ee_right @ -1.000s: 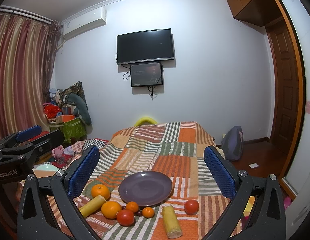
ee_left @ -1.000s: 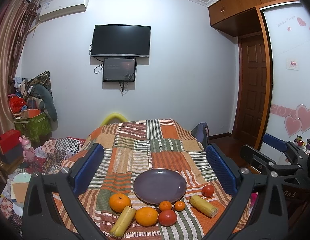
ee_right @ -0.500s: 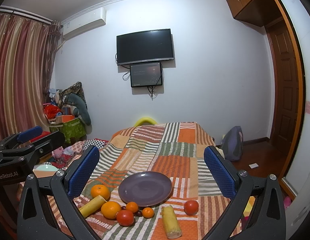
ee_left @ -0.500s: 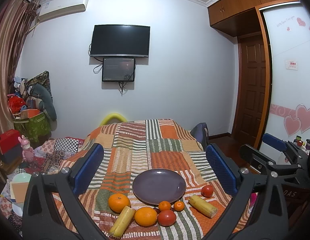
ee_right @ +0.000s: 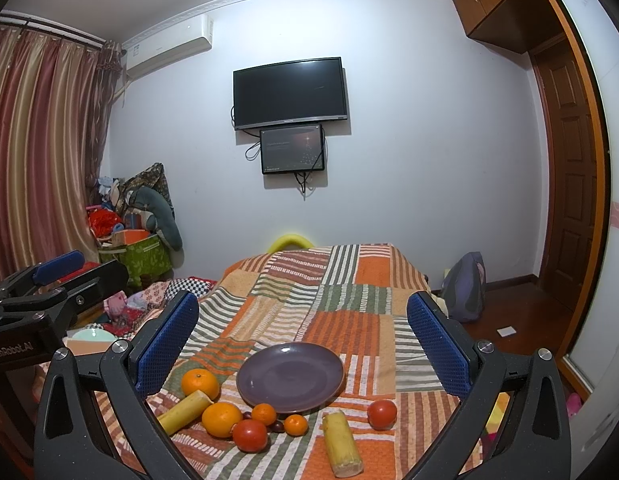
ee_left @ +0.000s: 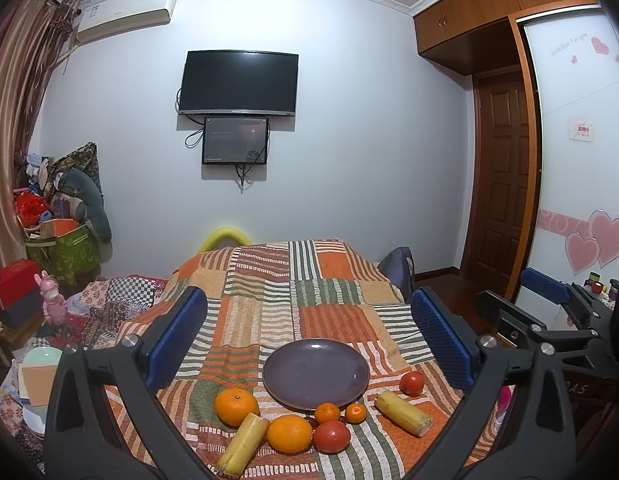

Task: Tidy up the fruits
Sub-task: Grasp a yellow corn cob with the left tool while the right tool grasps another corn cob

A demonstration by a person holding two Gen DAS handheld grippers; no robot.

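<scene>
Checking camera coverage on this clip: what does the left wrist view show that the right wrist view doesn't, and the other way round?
Only the left wrist view shows the heart-decorated sliding door and the right gripper. Only the right wrist view shows the striped curtains, the left gripper and small dark fruits among the oranges. Both show the empty purple plate, the fruit in front of it, the patchwork cover and the wall TV.
</scene>
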